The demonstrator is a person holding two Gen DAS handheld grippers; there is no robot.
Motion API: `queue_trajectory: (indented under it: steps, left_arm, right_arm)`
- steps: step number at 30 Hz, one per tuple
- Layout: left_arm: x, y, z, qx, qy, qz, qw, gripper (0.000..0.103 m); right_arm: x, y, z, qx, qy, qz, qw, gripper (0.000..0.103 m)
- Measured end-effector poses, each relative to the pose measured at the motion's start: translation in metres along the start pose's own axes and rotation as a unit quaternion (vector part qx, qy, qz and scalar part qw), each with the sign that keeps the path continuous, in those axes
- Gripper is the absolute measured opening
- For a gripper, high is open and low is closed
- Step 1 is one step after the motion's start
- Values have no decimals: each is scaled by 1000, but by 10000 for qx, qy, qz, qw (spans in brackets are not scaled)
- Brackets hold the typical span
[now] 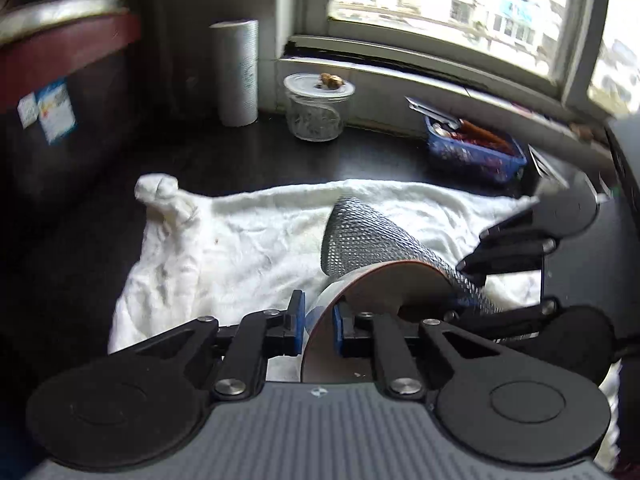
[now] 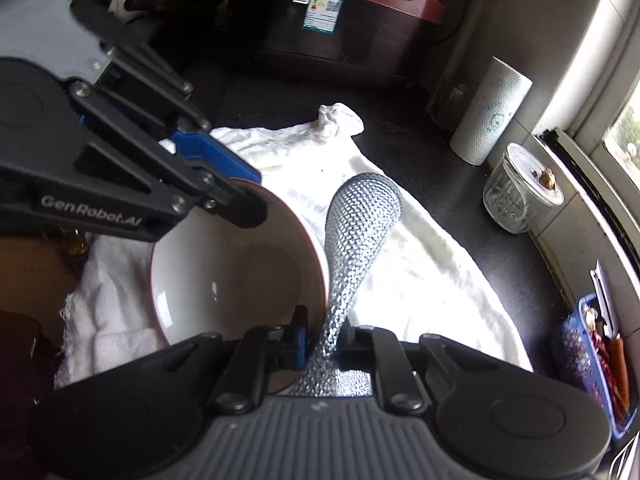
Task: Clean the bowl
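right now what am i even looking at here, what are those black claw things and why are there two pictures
Each black claw is a hand-held tool with two fingers that a person squeezes; there is no robot arm. A wide-angle camera sits on each one, looking forward along its fingers, which gives the two pictures.

The left tool is clamped on the rim of a pale bowl with a reddish edge, holding it tilted. The right tool grips a silvery mesh scrubbing cloth, which hangs over the bowl's rim.

Under them a white towel is spread on a dark counter. Further back stand a paper towel roll, a lidded glass jar, a blue basket of small items and a dark red cooker, beside a window.
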State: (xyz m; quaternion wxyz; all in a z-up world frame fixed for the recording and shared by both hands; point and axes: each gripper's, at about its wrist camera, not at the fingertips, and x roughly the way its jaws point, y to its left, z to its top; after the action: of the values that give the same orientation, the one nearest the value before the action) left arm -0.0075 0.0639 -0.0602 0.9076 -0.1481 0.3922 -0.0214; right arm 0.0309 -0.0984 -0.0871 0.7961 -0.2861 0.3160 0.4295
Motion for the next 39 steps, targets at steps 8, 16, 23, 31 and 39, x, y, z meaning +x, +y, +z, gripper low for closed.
queue_trajectory:
  steps: [8,16,23,31,39]
  left_arm:
    - [8,73,-31,-3324,52,-663,9408,23]
    - [23,90,-49,-4256,360,-1163,8967,24]
    - [8,-5,-3,480,371,37,9982,23]
    - [4,-38,8,1660,159,320,9855,16]
    - [7,41,2,-1988,323,-125,9794,20]
  right_arm:
    - [5,4,0,501,-114,141,9986,19]
    - [4,1,-2,664,-220,41,9975,20]
    - [4,6,-8,107,-141,-164,9997,17]
    - [1,13,-5,-476,-76,-172,9987,16]
    - [0,2,-6,497,-174,105,9986,15]
